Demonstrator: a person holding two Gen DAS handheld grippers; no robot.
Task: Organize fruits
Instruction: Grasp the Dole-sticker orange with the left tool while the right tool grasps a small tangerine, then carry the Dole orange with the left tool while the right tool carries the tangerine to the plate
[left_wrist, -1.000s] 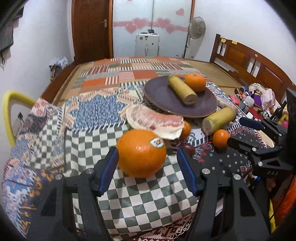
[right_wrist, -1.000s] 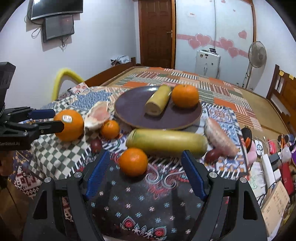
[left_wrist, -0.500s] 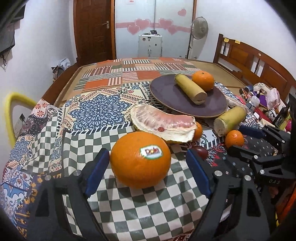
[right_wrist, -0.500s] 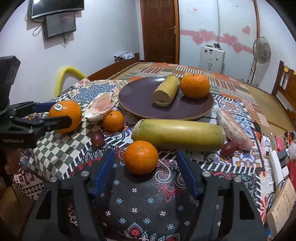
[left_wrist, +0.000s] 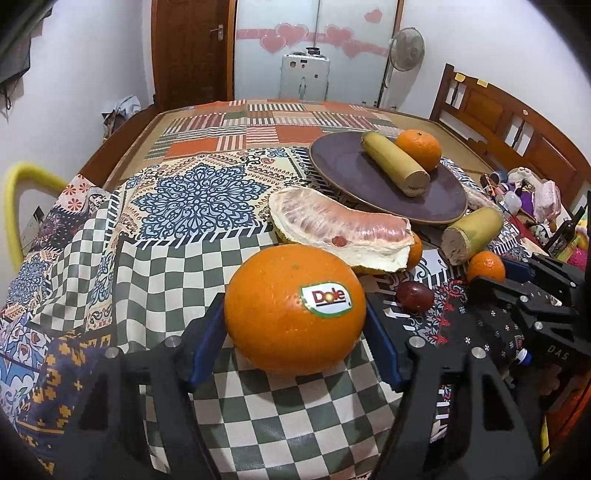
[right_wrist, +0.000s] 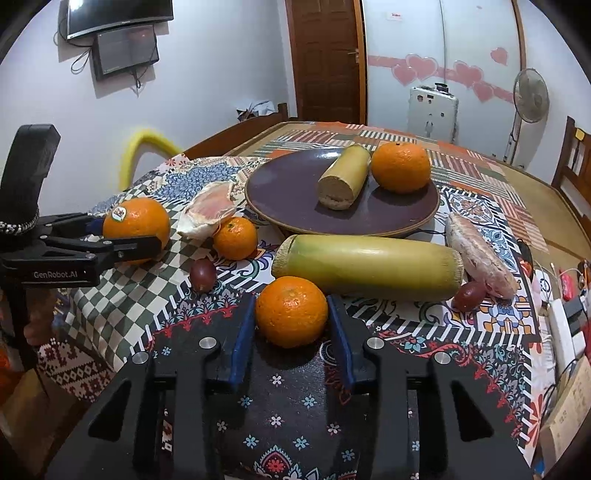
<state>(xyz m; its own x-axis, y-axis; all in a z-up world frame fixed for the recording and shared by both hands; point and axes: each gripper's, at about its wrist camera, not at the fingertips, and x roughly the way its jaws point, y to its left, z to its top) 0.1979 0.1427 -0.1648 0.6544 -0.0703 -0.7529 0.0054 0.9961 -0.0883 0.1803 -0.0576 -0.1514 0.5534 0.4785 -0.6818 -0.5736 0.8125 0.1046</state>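
While each hand-held gripper clasps one, both oranges (left_wrist: 293, 310) (right_wrist: 291, 311) look glossy, unpeeled.

Home bedroom: carved wooden headboard (left_wrist: 517, 122), brown panelled wooden door (right_wrist: 325, 59), wall-mounted black TV (right_wrist: 118, 14), white pedestal fan (right_wrist: 530, 96), pink heart stickers on wardrobe (left_wrist: 288, 33).

Bright even indoor light, soft shadows, sharp focus, fisheye bending, dark vignetted corners
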